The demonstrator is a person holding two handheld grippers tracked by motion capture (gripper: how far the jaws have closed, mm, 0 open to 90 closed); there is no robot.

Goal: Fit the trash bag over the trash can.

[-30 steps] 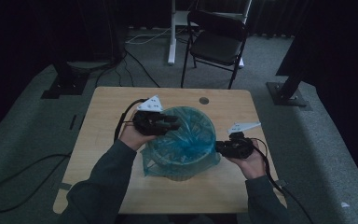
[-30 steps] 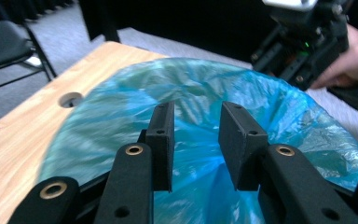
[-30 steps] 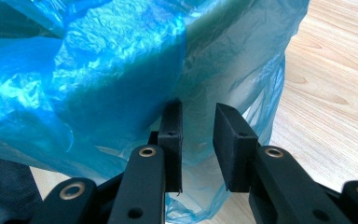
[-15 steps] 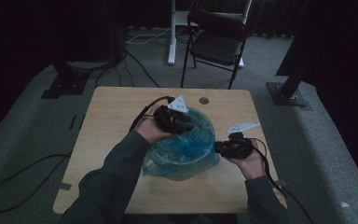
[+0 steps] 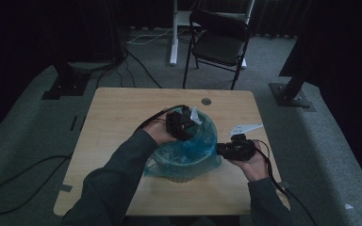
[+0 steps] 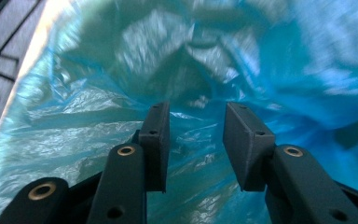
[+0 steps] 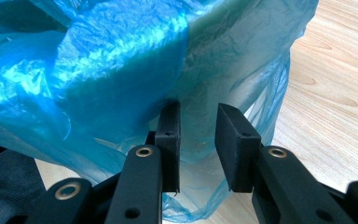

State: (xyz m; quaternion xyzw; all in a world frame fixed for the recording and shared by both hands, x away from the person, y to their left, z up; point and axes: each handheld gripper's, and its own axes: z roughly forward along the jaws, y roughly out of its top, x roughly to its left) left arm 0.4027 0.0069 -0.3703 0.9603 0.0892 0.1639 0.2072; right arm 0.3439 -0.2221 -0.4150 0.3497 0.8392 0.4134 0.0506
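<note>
A round bin lined with a blue plastic bag (image 5: 188, 153) stands in the middle of the wooden table (image 5: 113, 122). My left gripper (image 5: 184, 123) reaches over the bin's far rim into the bag's mouth. In the left gripper view its jaws (image 6: 196, 112) stand open and have just been opening, with nothing pinched between them and crinkled blue film (image 6: 98, 121) ahead. My right gripper (image 5: 222, 149) sits at the bin's right side, pointing at it. In the right gripper view its jaws (image 7: 198, 112) stand apart, and the bag's loose overhang (image 7: 121, 70) lies at the fingertips, not pressed.
A black folding chair (image 5: 219, 42) and a white desk leg (image 5: 174, 33) stand beyond the table's far edge. A round cable hole (image 5: 206, 101) sits near that edge. Black stand bases (image 5: 66, 84) (image 5: 292, 94) and cables lie on the carpet on both sides.
My left gripper has moved right from the bin's left rim to over its opening and dipped into the bag. The right gripper has stayed put.
</note>
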